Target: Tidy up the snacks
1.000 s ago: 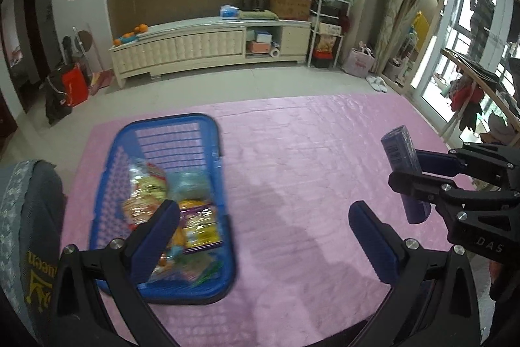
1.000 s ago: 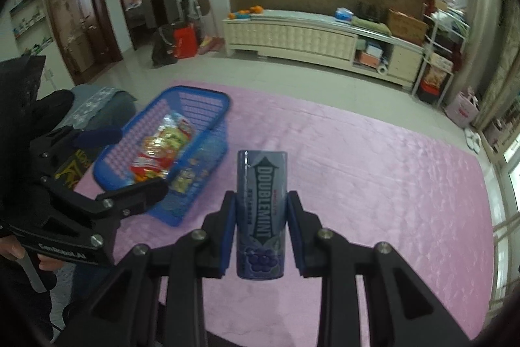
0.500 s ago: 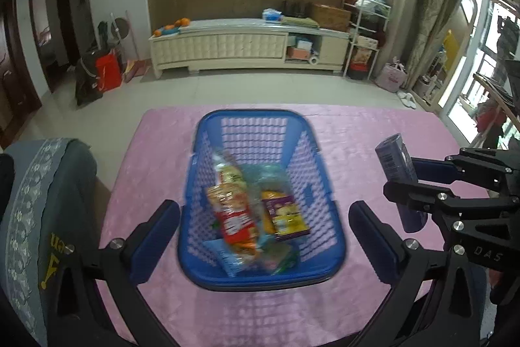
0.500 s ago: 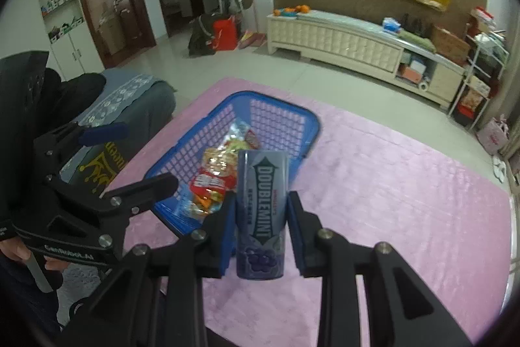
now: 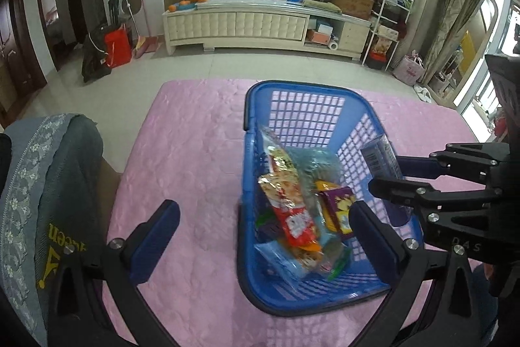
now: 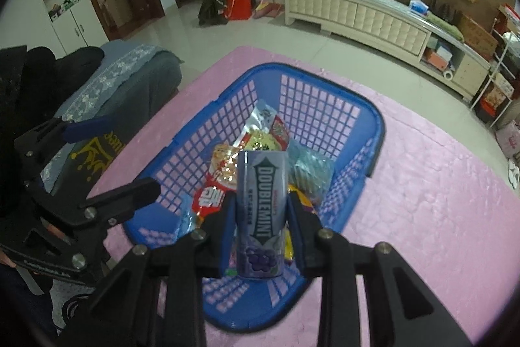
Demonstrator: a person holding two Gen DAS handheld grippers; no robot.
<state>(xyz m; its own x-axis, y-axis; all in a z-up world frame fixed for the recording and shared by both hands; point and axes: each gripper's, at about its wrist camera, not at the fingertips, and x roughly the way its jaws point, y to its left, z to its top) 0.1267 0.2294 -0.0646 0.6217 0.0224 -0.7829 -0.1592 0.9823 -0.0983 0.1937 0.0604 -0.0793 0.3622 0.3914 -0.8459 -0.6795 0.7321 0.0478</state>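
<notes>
Purple Doublemint container [image 6: 261, 217], centre frame, clamped at its lower sides by right gripper [image 6: 260, 218], above blue basket [image 6: 378, 132]. Likely rigid, light, smooth-walled; mid-body pinch looks safest. Left gripper [image 5: 263, 236], lower frame, spread wide, holding nothing.

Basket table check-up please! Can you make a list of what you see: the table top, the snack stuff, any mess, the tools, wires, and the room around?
Surface: pink cloth covers the table.
Job's things: blue basket holds several snack packets; Doublemint bottle is above it.
Clutter: nothing seen on the cloth.
Grippers: right tool is shut on the bottle; left tool is open, empty, its right finger over the basket.
Cables: nothing seen.
Surroundings: grey chair at the left; white cabinet by the wall.
</notes>
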